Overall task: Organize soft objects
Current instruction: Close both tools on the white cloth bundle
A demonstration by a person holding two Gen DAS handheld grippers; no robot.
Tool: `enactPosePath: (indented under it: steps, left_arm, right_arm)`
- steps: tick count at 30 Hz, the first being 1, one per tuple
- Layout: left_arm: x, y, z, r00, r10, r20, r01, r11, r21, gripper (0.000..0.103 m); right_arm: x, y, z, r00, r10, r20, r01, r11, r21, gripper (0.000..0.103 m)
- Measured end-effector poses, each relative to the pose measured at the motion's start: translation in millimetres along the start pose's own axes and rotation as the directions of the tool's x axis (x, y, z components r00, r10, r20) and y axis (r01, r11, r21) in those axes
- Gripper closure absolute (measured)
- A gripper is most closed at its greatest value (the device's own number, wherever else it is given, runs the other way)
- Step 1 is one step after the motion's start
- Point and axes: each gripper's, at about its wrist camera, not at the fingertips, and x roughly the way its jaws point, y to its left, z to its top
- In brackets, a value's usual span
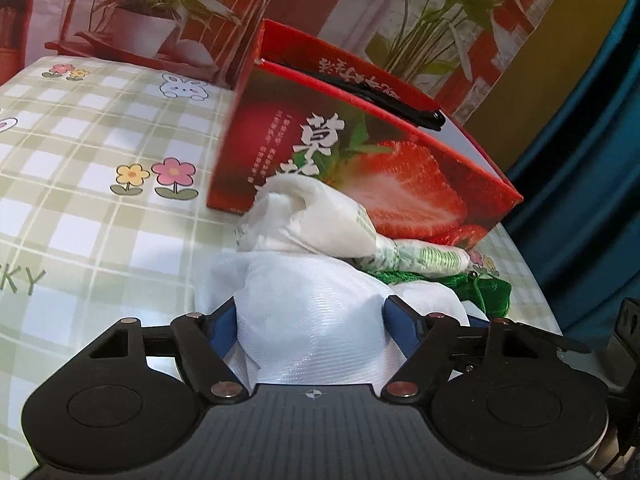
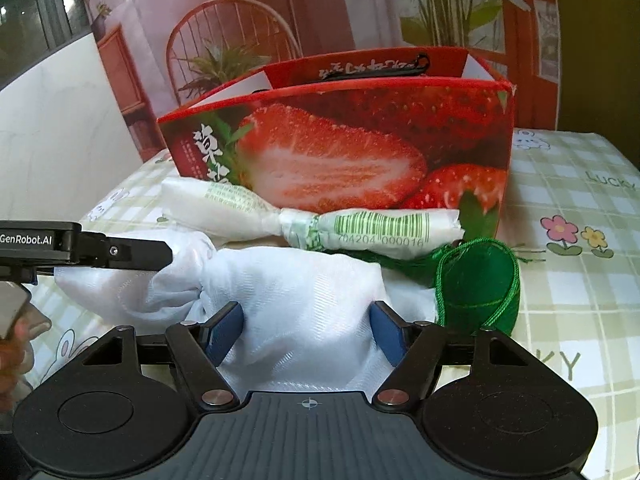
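A white fabric bag (image 1: 308, 312) (image 2: 296, 300) lies on the checked tablecloth in front of a red strawberry box (image 1: 360, 160) (image 2: 360, 140). My left gripper (image 1: 310, 320) has its blue pads on both sides of one end of the bag. My right gripper (image 2: 306, 328) grips the bag's middle the same way. The left gripper's body (image 2: 84, 250) shows at the left of the right wrist view. A twisted white packet with green print (image 1: 320, 220) (image 2: 312, 216) lies between bag and box. A green mesh pouch (image 1: 484, 292) (image 2: 476, 284) lies to the right.
The open red box stands at the back with a black handle (image 1: 400, 108) across its top. A printed backdrop (image 2: 280, 20) rises behind the table. The table edge (image 1: 536, 280) drops off by a blue curtain. Bare checked cloth (image 1: 100, 160) spreads to the left.
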Motion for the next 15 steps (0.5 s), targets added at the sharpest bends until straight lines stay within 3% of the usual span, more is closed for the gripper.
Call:
enactPosePath:
  steps: [7,15]
  left_arm:
    - [1.0,-2.6,-6.0,1.000,-0.007,-0.002,0.007,1.000,0.023,0.028]
    - [-7.6,-4.4,-21.3,1.000,-0.013,-0.001,0.013,1.000,0.025,0.032]
  right_arm:
    - [1.2,-2.0,-0.2,1.000,0.003,-0.006,-0.003,1.000,0.004,0.032]
    - [-3.4,2.0,-5.4,0.999,0.030,-0.034,-0.030,1.000,0.005,0.043]
